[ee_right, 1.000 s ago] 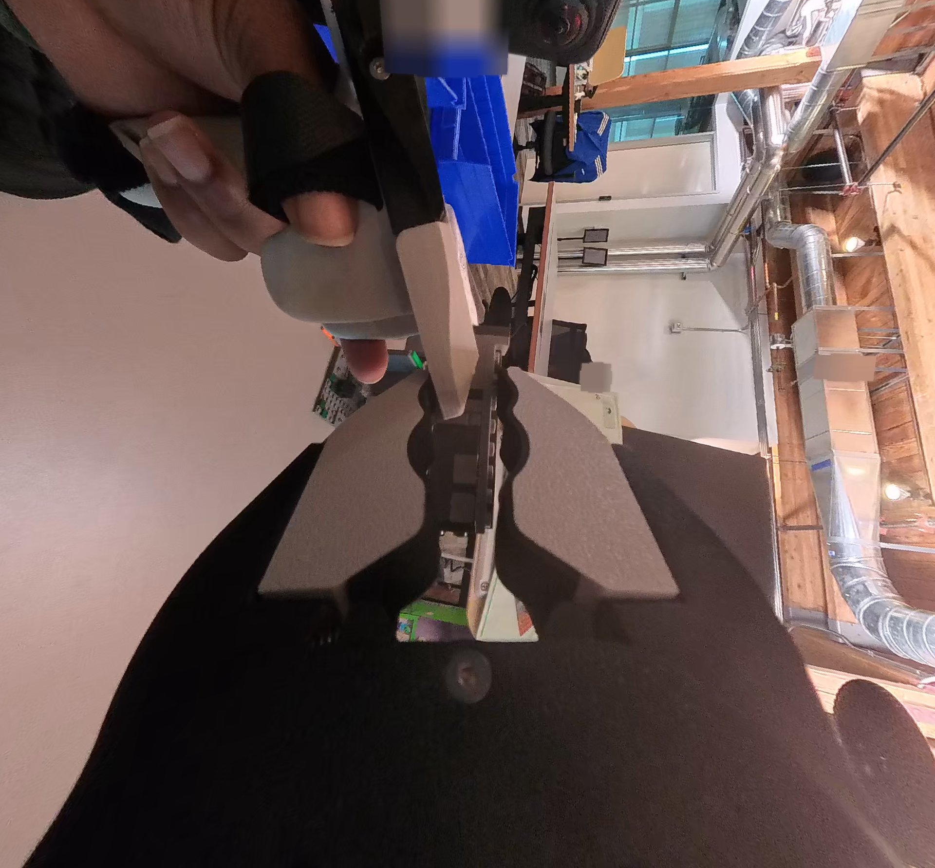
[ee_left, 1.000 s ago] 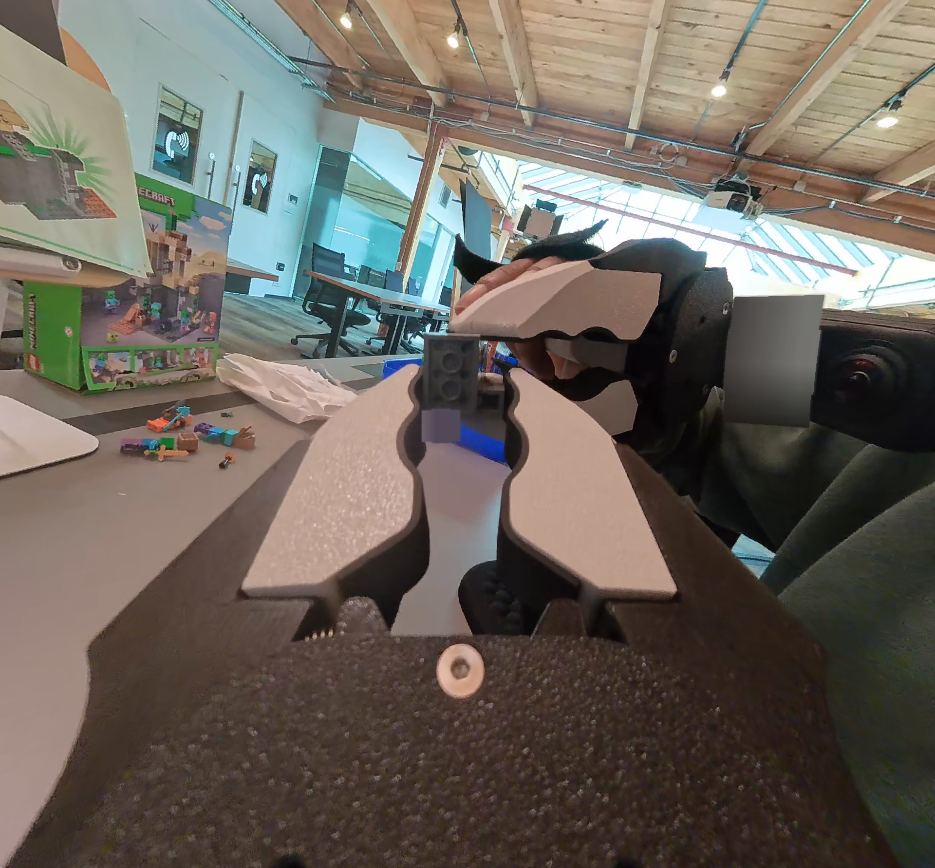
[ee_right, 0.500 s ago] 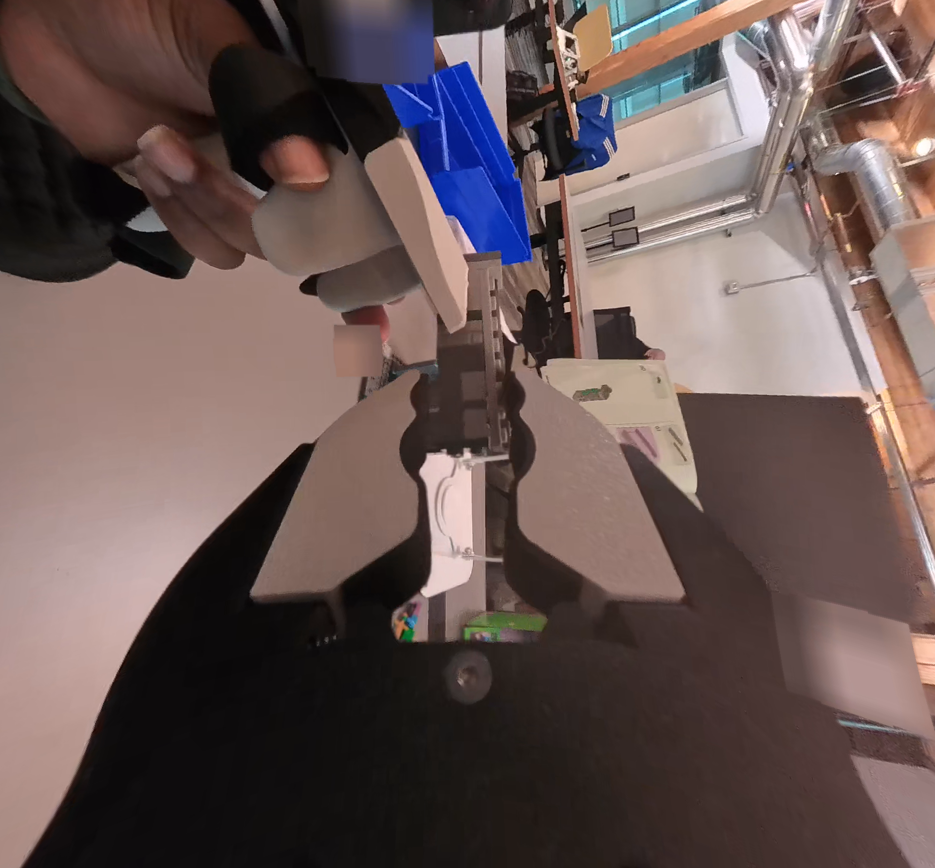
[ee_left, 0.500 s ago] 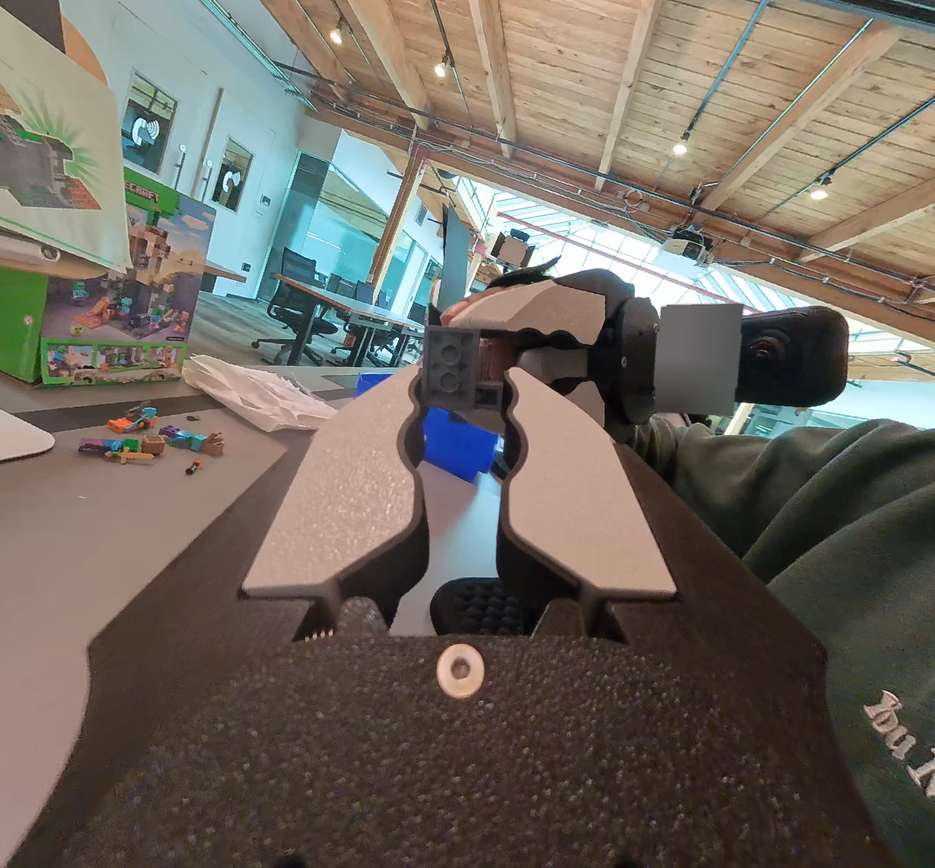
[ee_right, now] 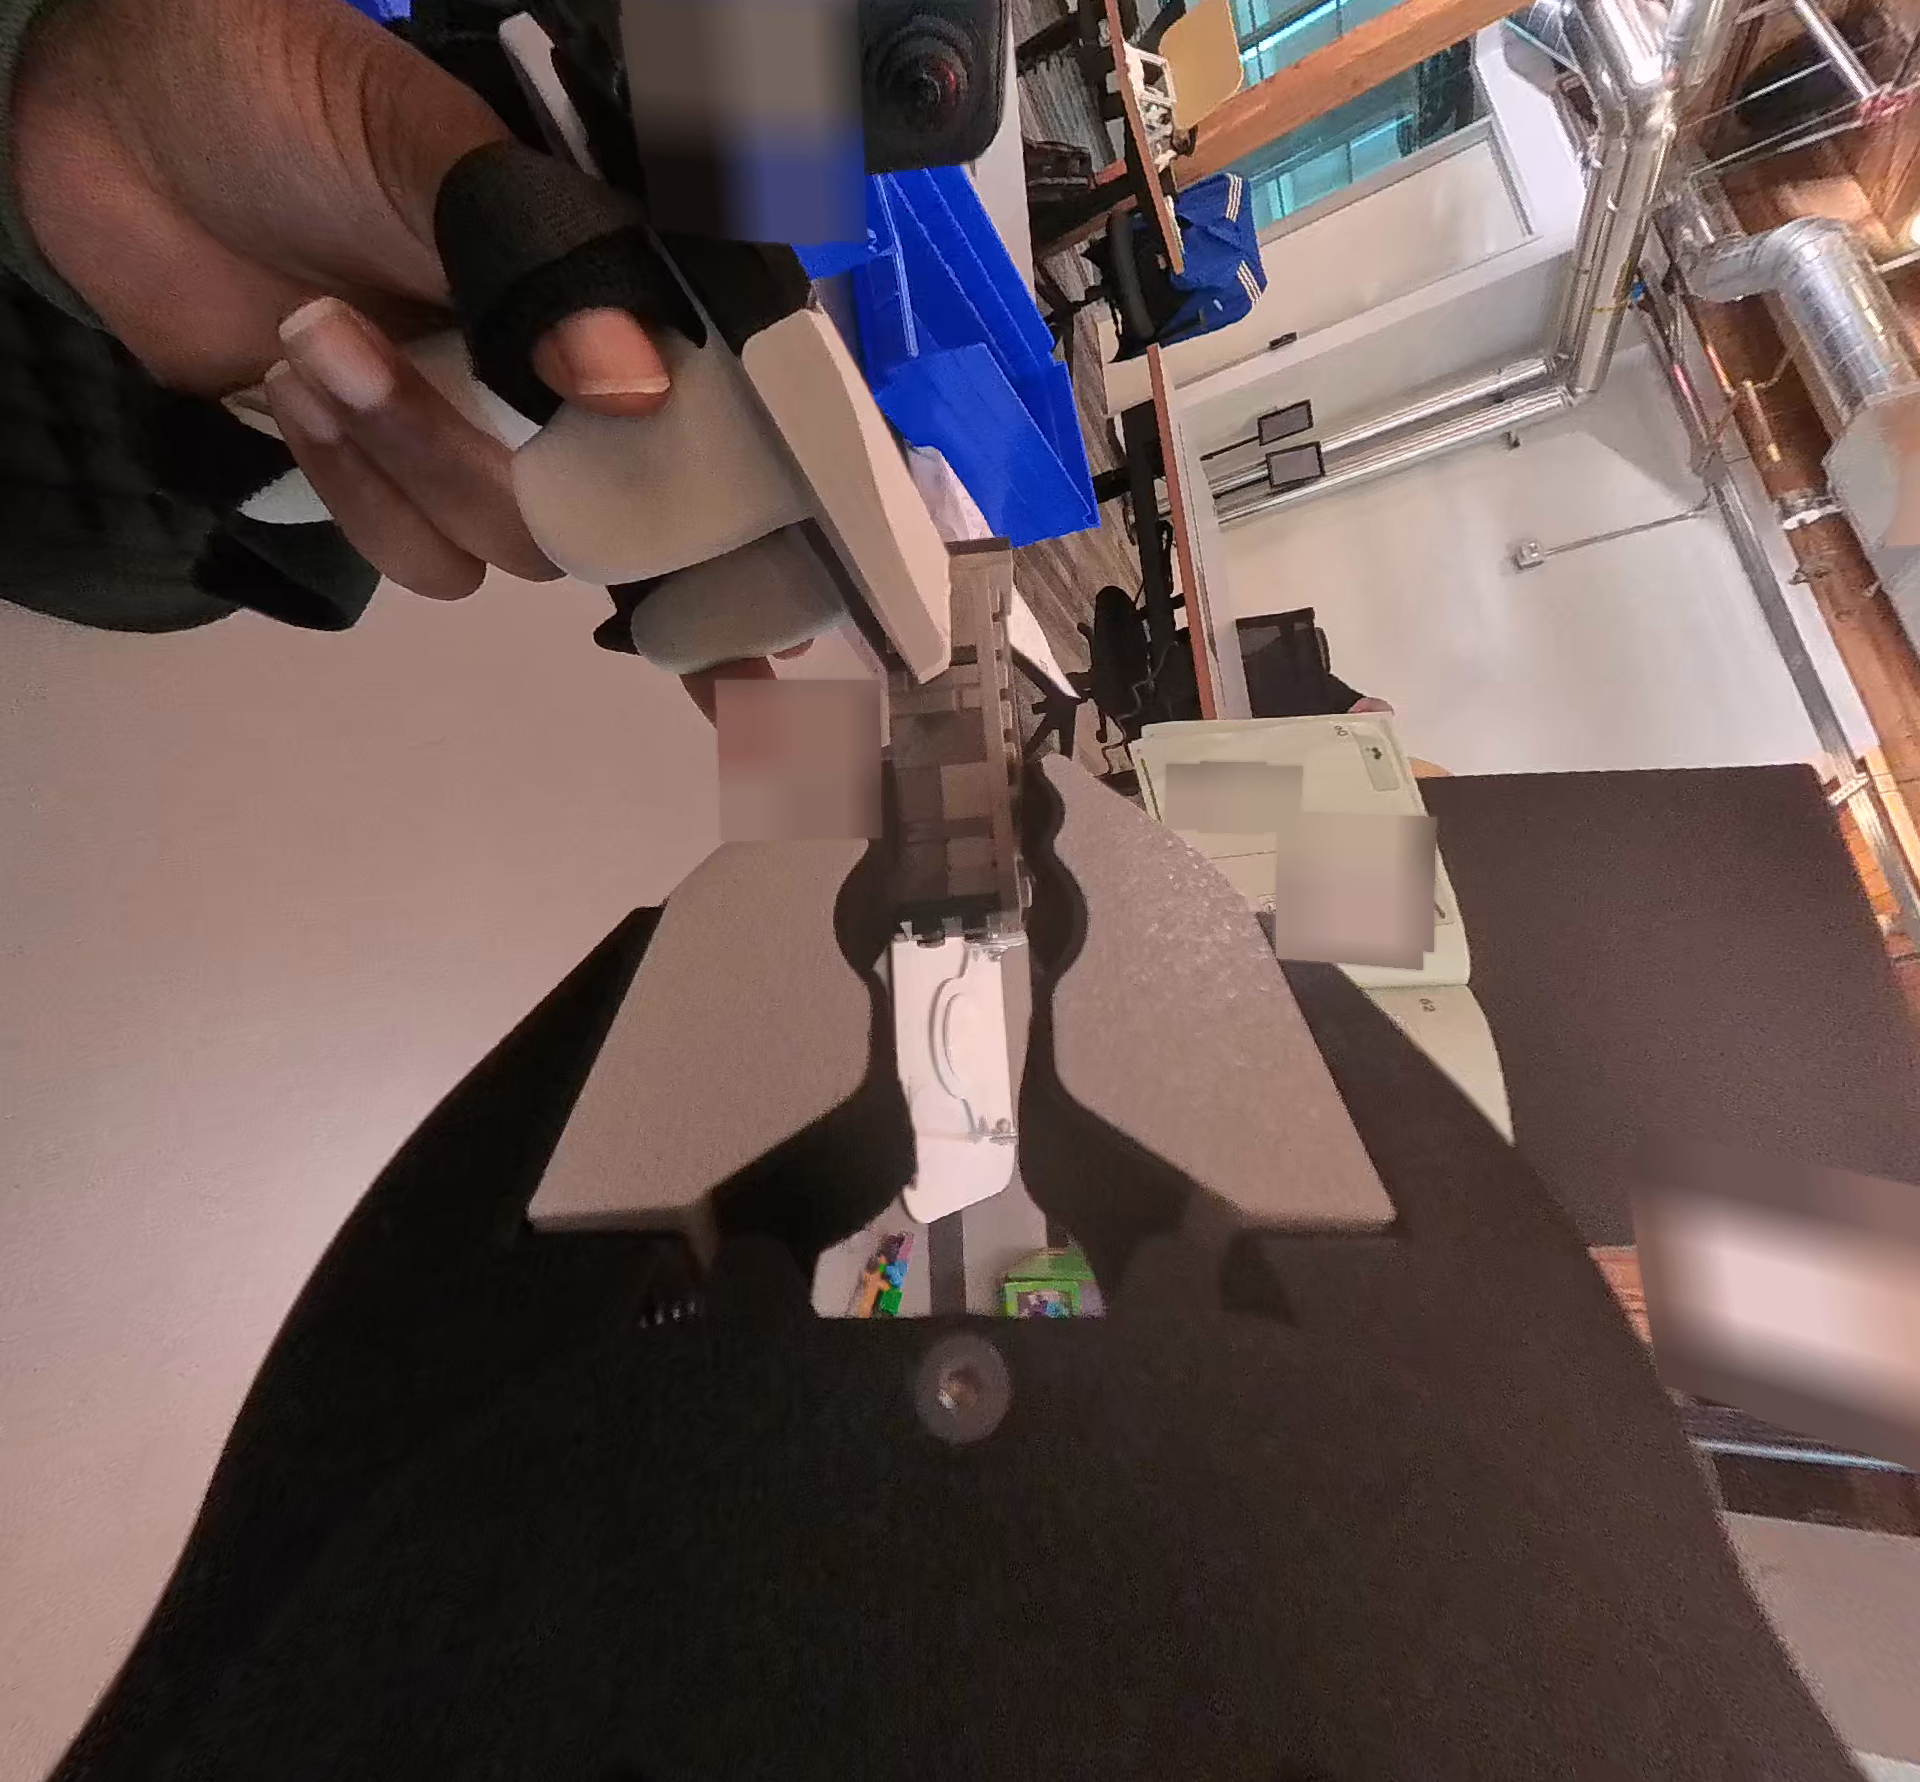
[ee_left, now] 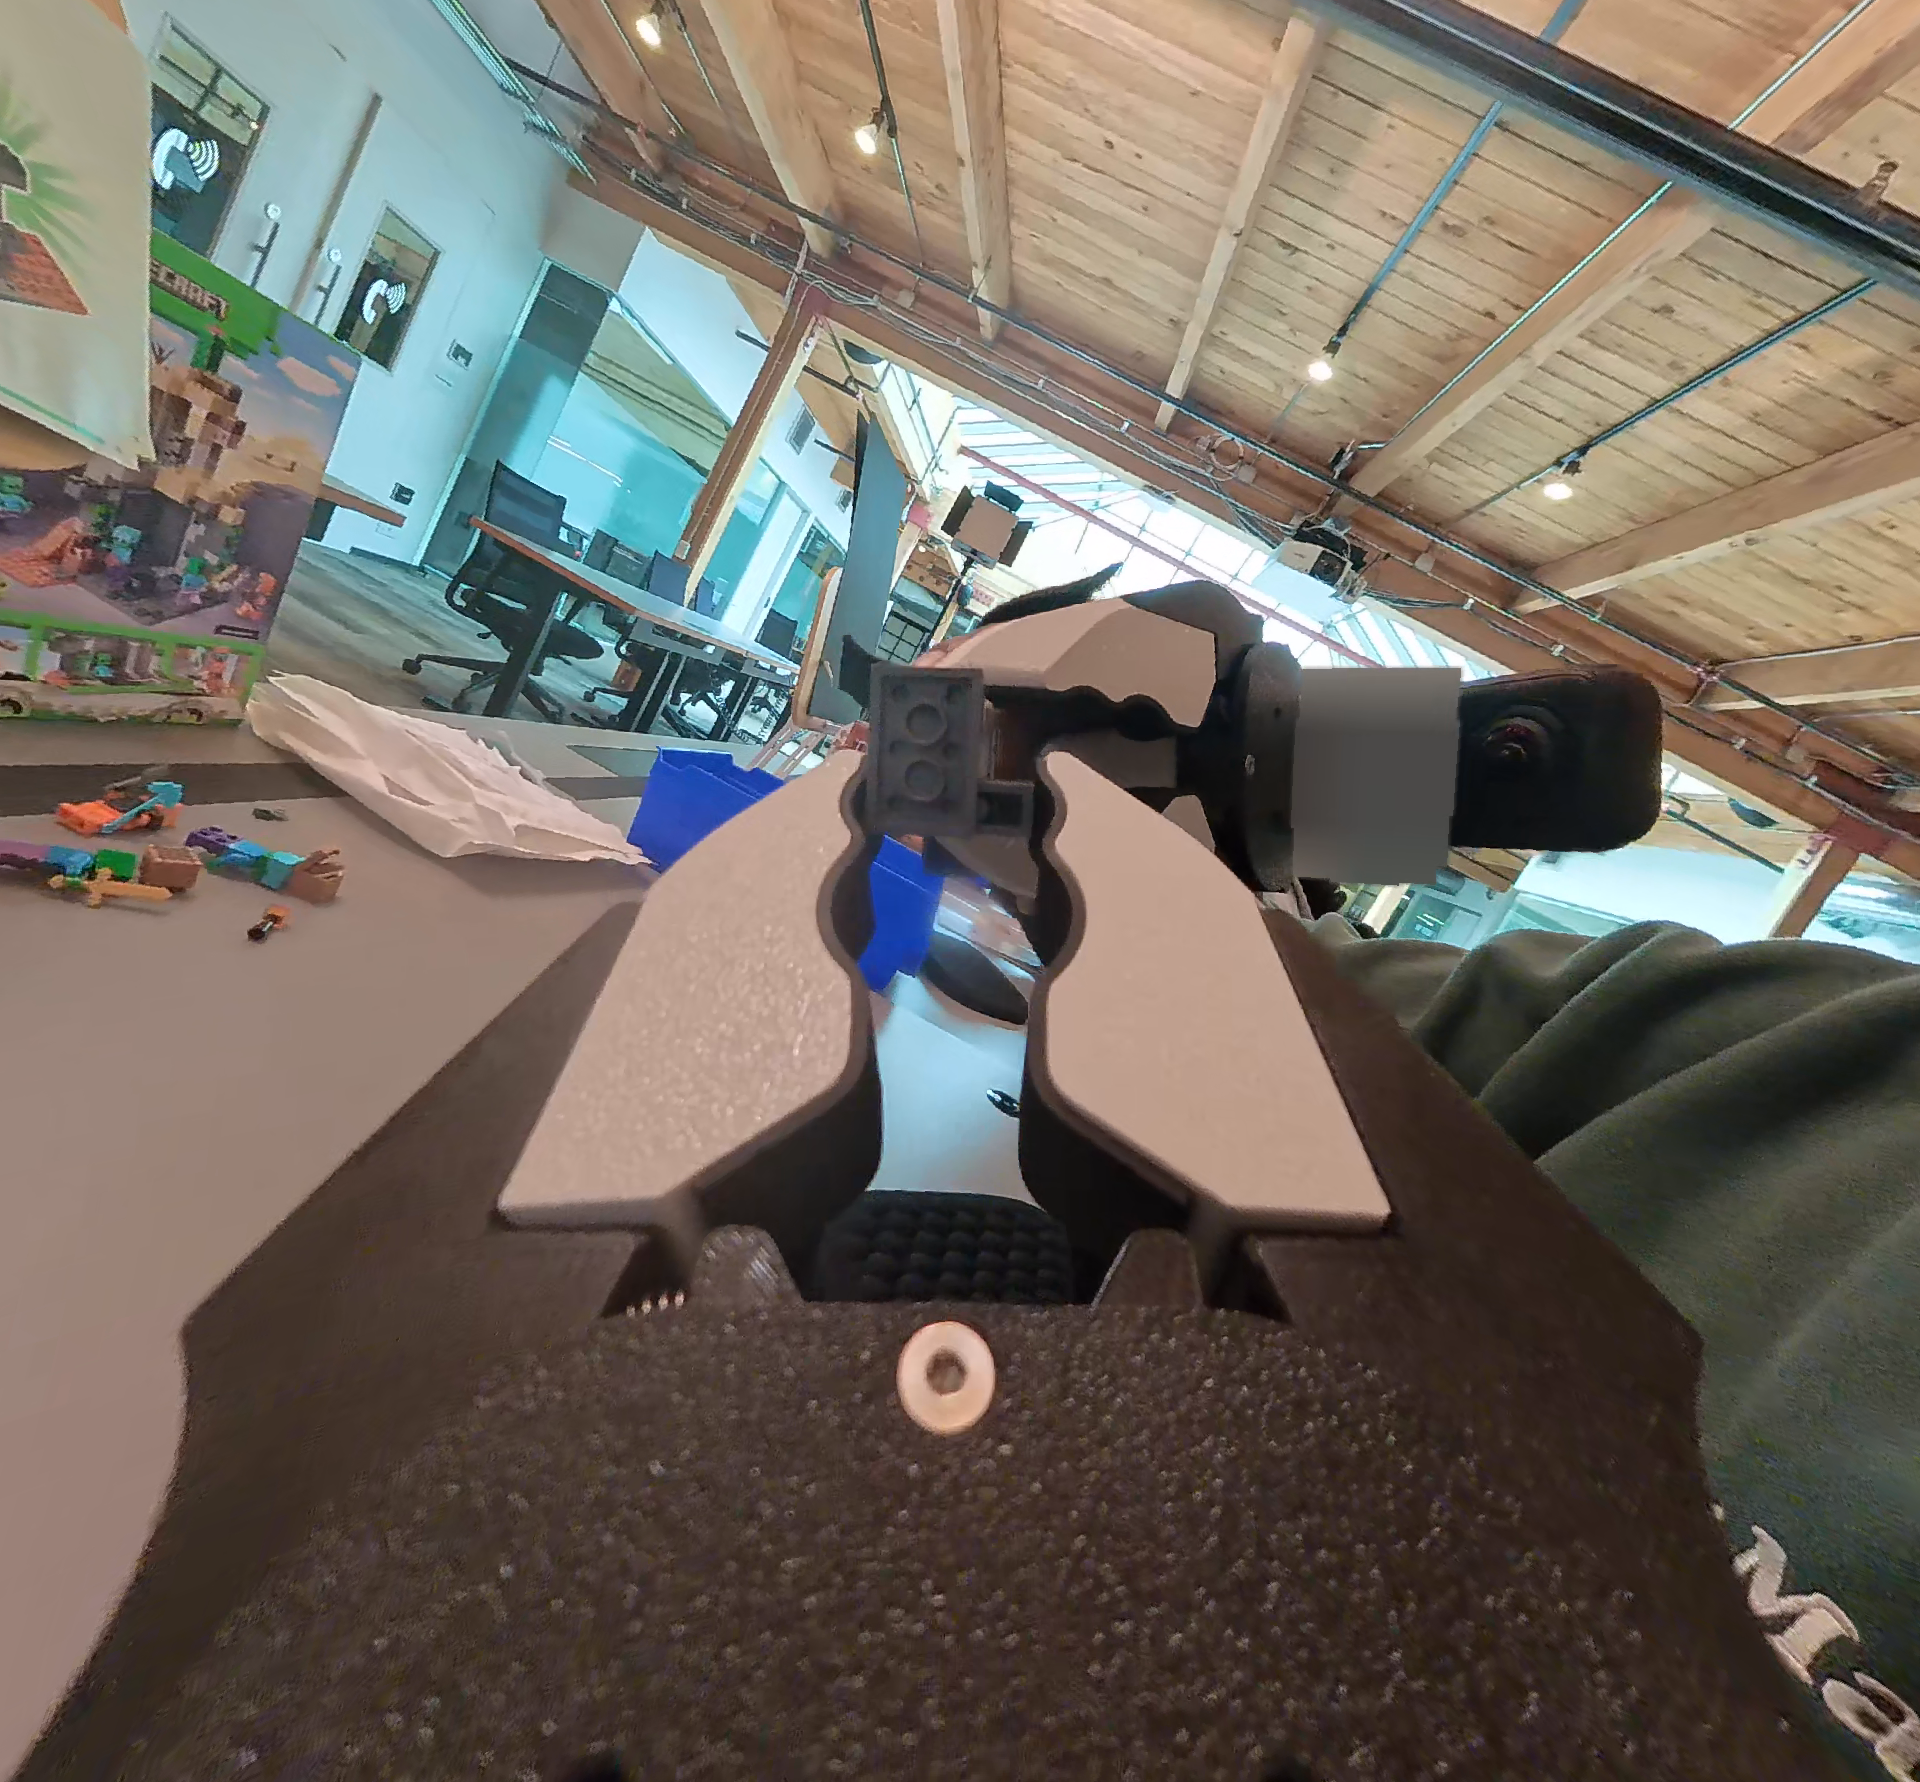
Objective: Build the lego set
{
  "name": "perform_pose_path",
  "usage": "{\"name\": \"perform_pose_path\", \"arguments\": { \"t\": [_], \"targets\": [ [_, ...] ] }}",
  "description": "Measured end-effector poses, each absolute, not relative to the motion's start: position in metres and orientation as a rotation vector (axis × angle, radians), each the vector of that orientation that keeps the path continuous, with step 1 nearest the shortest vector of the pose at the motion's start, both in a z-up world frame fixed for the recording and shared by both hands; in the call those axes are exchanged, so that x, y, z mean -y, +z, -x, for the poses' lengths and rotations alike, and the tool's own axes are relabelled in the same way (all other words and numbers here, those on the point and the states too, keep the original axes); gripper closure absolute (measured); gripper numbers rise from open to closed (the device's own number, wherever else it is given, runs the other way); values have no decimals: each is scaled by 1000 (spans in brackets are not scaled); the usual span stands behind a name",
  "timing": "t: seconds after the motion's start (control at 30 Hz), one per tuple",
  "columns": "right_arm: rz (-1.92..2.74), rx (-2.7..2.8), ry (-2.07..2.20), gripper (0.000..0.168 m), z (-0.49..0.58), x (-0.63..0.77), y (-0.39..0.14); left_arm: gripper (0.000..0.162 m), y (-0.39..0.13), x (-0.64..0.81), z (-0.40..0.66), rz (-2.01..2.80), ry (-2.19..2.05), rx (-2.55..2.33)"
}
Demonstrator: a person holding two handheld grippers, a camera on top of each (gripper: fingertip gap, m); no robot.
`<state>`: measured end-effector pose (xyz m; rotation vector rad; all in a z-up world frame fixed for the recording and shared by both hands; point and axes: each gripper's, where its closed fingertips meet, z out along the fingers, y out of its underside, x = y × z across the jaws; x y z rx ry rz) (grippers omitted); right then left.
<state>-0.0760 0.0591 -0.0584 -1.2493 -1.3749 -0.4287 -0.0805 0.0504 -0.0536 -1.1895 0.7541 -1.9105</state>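
Note:
A dark grey lego assembly (ee_left: 925, 756) is held in the air between both grippers. My left gripper (ee_left: 945, 787) is shut on it at the fingertips, and its stud-hole underside faces the camera. My right gripper (ee_right: 951, 839) is shut on the same assembly (ee_right: 951, 797), seen edge-on. In the left wrist view the right gripper (ee_left: 1091, 683) comes in from the right, just behind the piece. In the right wrist view the left gripper's fingers (ee_right: 862, 506) reach down from the upper left onto the assembly's far end, held by a person's hand (ee_right: 260, 205).
On the grey table (ee_left: 260, 1057) lie loose coloured lego pieces (ee_left: 156, 859), a crumpled white bag (ee_left: 436, 776), the set's box (ee_left: 156, 548) and a blue bin (ee_left: 727, 787). An instruction booklet (ee_right: 1299, 859) stands behind. A green sleeve (ee_left: 1662, 1161) fills the right. The tips of both grippers are at nearly the same place.
Both grippers have tilted and turned together with the grey assembly still held between them. The left view now points higher. The right gripper has swung so more of the left gripper and hand shows.

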Motion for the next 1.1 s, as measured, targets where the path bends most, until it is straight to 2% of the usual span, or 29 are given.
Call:
{"name": "perform_pose_path", "arguments": {
  "t": [0.1,0.23,0.47,0.67,0.8,1.1],
  "targets": [
    [1238,1334,-390,145,76,-58,-52,135,-49,-50,81,1168,-1919,-766],
    [1236,1278,-316,133,68,-52,-42,135,-48,-51,81,1171,-1940,-764],
    [1264,1269,-288,137,66,-49,-50,135,-51,-49,78,1173,-1937,-766],
    [1321,1268,-328,131,67,-50,-57,135,-49,-47,77,1165,-1900,-777],
    [1324,1248,-353,143,66,-50,-56,135,-52,-43,74,1163,-1884,-793],
    [1318,1226,-375,145,66,-47,-58,135,-53,-43,74,1161,-1876,-803]
  ]
}}
